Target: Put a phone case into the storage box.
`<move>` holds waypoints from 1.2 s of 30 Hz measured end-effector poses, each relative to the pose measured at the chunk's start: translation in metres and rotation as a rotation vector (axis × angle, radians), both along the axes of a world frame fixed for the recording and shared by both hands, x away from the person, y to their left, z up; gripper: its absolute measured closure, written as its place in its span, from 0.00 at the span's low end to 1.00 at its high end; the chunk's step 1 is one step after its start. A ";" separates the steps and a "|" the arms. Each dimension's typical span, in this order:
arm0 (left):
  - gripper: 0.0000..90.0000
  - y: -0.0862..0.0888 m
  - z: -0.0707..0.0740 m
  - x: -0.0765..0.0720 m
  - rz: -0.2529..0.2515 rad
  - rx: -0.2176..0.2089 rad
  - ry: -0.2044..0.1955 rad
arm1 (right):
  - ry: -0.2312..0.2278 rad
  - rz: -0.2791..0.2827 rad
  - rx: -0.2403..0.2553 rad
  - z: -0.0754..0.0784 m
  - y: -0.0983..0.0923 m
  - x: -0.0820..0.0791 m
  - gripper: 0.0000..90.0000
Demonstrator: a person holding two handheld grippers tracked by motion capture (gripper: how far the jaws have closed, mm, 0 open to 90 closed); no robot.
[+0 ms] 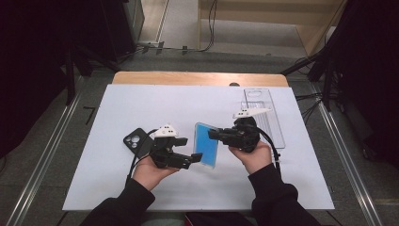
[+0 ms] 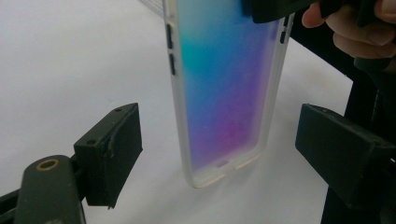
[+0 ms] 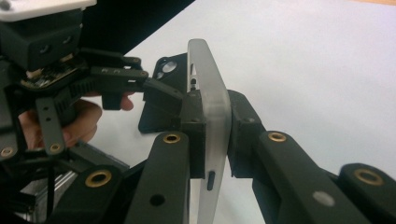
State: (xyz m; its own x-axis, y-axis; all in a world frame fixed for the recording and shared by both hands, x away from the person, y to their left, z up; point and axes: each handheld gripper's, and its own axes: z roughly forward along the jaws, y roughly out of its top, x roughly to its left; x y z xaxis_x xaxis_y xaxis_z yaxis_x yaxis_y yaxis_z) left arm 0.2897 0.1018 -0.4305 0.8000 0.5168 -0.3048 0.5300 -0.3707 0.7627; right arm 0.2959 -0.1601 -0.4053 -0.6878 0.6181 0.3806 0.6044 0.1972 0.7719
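Two tools flank blue case (image 1: 206, 144)

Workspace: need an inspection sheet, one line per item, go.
Surface: white sheet over a wooden table.
Job's things: blue case held upright, bottom edge near the sheet; black phone lies flat, camera side up, behind the left tool.
Clutter: clear tray at the far right of the sheet.
Grippers: right tool shut on the case's edge; left tool open, pads either side of the case, not touching.
Cables: one trails from each tool; more on the floor beyond the table.
Surroundings: metal rails on both sides, dark stands, wooden platform behind.
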 end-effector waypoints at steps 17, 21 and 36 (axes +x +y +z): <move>0.23 0.009 0.019 0.013 -0.148 -0.026 0.030 | -0.059 0.157 -0.026 -0.001 -0.008 -0.004 0.86; 0.24 0.009 0.021 0.016 -0.186 -0.025 0.053 | -0.051 0.198 -0.007 -0.003 -0.009 -0.002 0.86; 0.48 0.007 0.030 0.023 -0.301 -0.004 0.009 | -0.083 0.318 -0.015 -0.001 -0.003 -0.004 0.86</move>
State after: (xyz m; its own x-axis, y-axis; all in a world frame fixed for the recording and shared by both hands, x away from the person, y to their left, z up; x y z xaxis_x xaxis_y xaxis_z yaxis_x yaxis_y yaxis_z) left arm 0.3124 0.1090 -0.4007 0.9144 0.2554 -0.3141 0.4034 -0.5095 0.7601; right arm 0.2919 -0.1633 -0.4061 -0.8753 0.3728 0.3080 0.4462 0.3775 0.8114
